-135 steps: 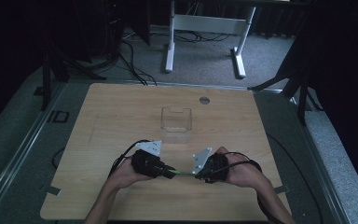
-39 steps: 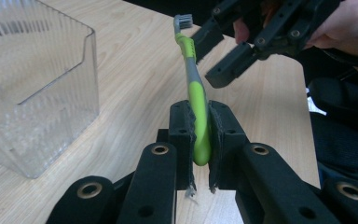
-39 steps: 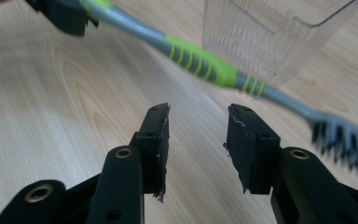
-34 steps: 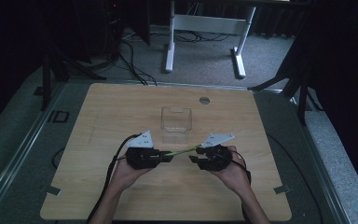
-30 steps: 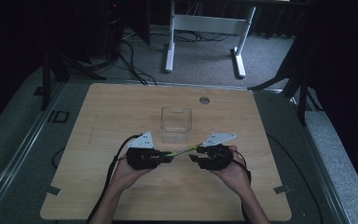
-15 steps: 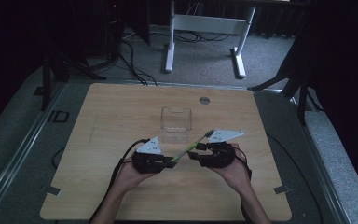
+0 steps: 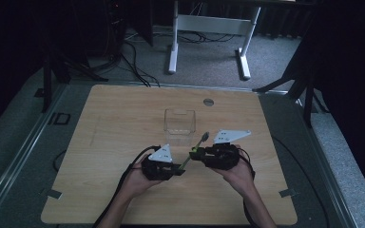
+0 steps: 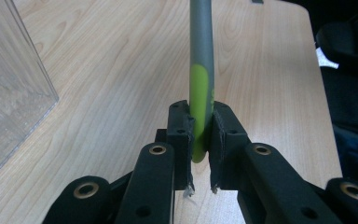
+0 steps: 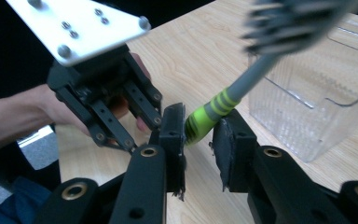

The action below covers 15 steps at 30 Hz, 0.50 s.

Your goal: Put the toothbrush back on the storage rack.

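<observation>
Toothbrush (image 7: 196, 148), slim grey shaft with lime-green grip bands and a lime handle end; bristle head grey, blurred in the right gripper view (image 9: 298, 21). In the left gripper view the shaft (image 8: 200, 65) runs straight away from the jaws, grey beyond a lime tongue.

Long axis in the high view: a diagonal, handle end low beside the left gripper (image 7: 179, 167), head raised and pointing away from the person, toward the corner of the clear plastic container (image 7: 179, 124). Head stands just short of the container's near right corner, not inside it.

Left gripper: jaws closed on the lime handle end, pads pressing both sides, brush held fast. Right gripper (image 7: 196, 154): jaws parted a little around the green banded section; left pad (image 9: 175, 128) touching the band, right pad standing slightly off. Not a firm clamp. Left gripper's grey plate and the hand (image 9: 121, 100) behind it show just beyond the right jaws.

Container sits just ahead of the right gripper and off to the left side in the left gripper view (image 8: 9, 93), upright on the wooden table (image 7: 123, 109). It looks empty.

Against half a second ago: little shift; the brush keeps its diagonal, both grippers sit close together at the near middle of the table. Four and a half seconds ago the grippers lay nearer the person, with the brush lying lower between them.
</observation>
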{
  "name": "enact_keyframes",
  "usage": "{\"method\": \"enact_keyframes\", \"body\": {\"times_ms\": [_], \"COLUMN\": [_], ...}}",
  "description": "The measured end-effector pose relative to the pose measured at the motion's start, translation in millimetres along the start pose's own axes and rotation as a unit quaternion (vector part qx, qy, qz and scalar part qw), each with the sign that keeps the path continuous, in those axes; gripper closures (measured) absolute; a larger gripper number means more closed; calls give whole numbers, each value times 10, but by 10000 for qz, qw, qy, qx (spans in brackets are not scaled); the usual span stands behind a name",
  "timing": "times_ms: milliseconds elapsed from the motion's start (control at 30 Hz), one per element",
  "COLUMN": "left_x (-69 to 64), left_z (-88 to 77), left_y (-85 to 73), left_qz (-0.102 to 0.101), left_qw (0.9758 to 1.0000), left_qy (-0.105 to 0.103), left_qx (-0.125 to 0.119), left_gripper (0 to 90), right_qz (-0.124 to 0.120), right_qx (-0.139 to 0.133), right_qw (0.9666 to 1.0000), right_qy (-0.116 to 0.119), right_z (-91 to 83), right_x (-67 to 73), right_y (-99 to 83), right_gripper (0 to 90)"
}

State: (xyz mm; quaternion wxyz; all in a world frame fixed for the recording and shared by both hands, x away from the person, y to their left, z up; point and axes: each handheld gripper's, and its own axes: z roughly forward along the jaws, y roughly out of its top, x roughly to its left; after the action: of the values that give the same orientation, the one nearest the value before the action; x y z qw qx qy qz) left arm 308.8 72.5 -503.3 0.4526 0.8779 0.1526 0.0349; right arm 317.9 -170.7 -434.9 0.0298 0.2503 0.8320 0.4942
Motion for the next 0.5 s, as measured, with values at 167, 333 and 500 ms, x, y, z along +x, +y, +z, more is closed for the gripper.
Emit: {"method": "enact_keyframes", "body": {"times_ms": [167, 333, 500], "left_x": [-10, -11, -7], "left_z": [24, 17, 10], "left_y": [10, 13, 7], "left_qz": [59, 64, -15], "left_qw": [10000, 9999, 9998], "left_qy": [58, 94, 165], "left_qx": [30, 4, -53], "left_gripper": [794, 766, 683], "right_qz": [1, -4, -27], "right_qx": [-22, -65, -78], "right_qw": [9998, 9993, 9991], "right_qy": [210, 381, 415], "right_z": [9, 7, -6], "right_x": [16, 27, 36], "right_y": [19, 33, 46], "right_gripper": [783, 800, 803]}}
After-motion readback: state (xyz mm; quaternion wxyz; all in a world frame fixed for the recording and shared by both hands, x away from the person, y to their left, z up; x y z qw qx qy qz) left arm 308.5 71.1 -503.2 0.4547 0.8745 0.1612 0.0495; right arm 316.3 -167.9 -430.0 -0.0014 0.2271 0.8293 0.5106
